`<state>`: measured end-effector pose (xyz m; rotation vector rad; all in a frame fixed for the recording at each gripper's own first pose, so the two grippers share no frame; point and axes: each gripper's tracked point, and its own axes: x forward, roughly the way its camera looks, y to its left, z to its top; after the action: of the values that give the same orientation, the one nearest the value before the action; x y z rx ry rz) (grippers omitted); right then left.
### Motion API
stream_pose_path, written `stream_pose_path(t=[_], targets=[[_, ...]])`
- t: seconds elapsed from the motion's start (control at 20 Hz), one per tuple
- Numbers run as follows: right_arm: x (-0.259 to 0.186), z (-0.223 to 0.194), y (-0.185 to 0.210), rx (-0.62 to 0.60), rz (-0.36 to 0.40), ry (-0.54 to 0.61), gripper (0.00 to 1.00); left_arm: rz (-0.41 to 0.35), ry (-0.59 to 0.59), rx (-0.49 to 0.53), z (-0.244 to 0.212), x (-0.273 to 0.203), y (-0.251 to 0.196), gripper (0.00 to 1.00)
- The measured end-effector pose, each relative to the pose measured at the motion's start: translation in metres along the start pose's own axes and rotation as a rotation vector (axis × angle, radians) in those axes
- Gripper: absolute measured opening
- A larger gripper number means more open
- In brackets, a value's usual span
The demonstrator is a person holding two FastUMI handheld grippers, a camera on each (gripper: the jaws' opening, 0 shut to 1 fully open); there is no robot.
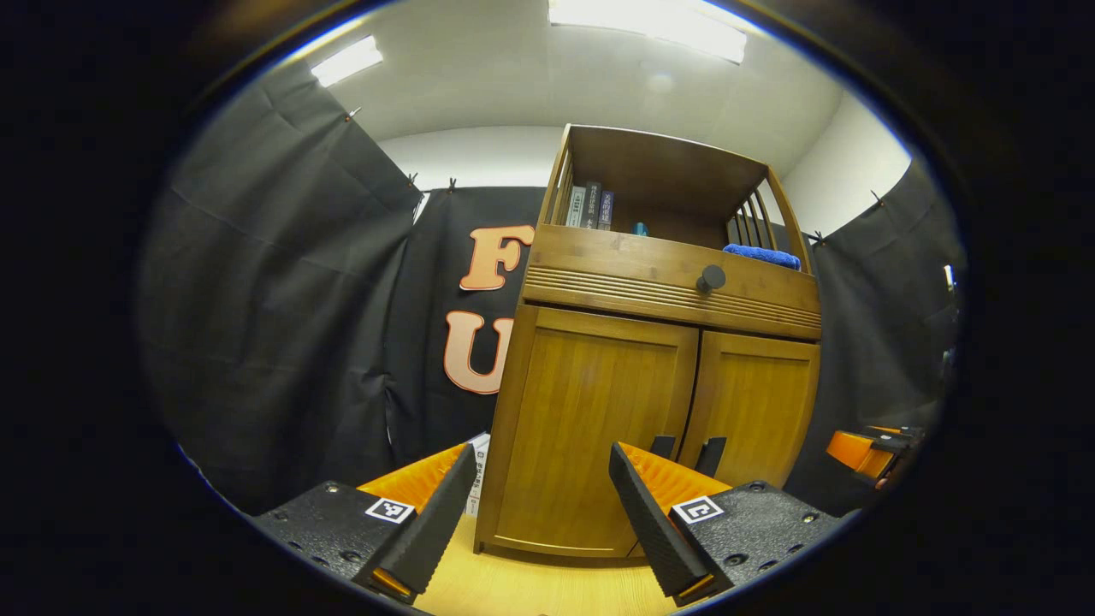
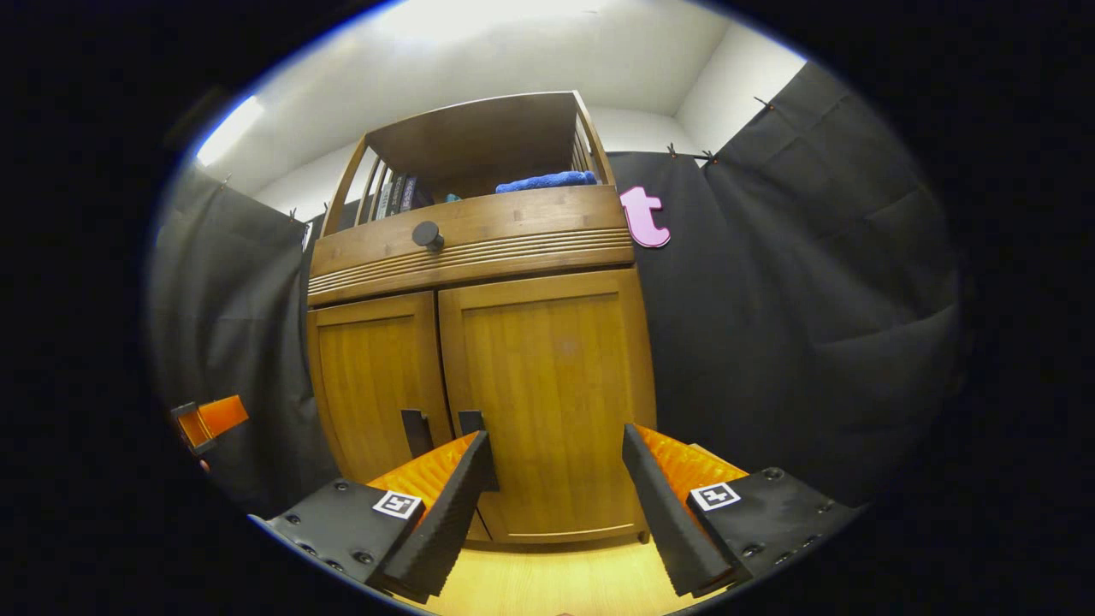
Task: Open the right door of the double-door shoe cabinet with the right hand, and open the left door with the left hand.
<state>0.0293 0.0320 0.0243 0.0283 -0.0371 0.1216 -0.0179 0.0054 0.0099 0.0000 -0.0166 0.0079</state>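
The wooden shoe cabinet point(image 1: 659, 295) stands in front of me with both doors shut. In the left gripper view, its left door point(image 1: 590, 402) fills the space between my fingers, and the right door point(image 1: 757, 402) is beside it. Two dark handles point(image 1: 661, 446) point(image 1: 712, 454) sit low at the centre seam. My left gripper point(image 1: 544, 452) is open, a short way in front of the left door. In the right gripper view, my right gripper point(image 2: 557, 434) is open and faces the right door point(image 2: 547, 368). The right door's handle point(image 2: 470, 422) is just behind my left fingertip.
A drawer with a round dark knob point(image 1: 711, 277) runs above the doors. The open shelf on top holds books point(image 1: 592, 207) and a blue cloth point(image 1: 761, 255). The other gripper shows far off at each view's edge point(image 1: 868, 449) point(image 2: 210, 419). Light wooden floor point(image 2: 556, 582) lies below.
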Motion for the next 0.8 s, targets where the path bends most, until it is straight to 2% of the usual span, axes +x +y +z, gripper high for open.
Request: stream_pose_path(t=[0.05,0.1,0.15,0.2,0.3,0.35,0.45,0.55,0.6,0.8], targets=[[0.009,0.002,0.005,0.011,0.022,0.0,0.92,-0.001,-0.002,0.004,0.001,-0.001,0.001,0.95],[0.018,0.001,0.009,0.013,0.04,-0.001,0.99,0.0,-0.006,0.004,0.003,-0.002,0.003,0.92],[0.029,0.001,0.012,0.01,0.052,0.0,0.95,0.001,-0.008,0.004,0.004,-0.003,0.004,0.95],[0.039,0.0,0.016,0.006,0.063,0.005,0.91,0.002,-0.008,0.004,0.005,-0.004,0.005,0.92],[0.057,-0.006,0.026,0.006,0.089,0.025,0.89,0.012,-0.009,0.012,0.007,-0.004,0.01,0.92],[0.065,-0.008,0.033,0.008,0.108,0.032,0.89,0.017,-0.01,0.017,0.008,-0.006,0.013,0.95],[0.08,-0.019,0.045,0.01,0.137,0.05,0.89,0.024,-0.01,0.023,0.008,-0.01,0.015,0.92],[0.098,-0.034,0.054,0.011,0.146,0.076,0.89,0.032,-0.011,0.025,0.01,-0.013,0.018,0.92],[0.106,-0.038,0.059,0.015,0.154,0.082,1.0,0.039,-0.012,0.026,0.01,-0.015,0.021,0.92],[0.136,-0.058,0.063,-0.011,0.135,0.097,0.98,0.066,-0.016,0.02,0.012,-0.022,0.031,0.92]])
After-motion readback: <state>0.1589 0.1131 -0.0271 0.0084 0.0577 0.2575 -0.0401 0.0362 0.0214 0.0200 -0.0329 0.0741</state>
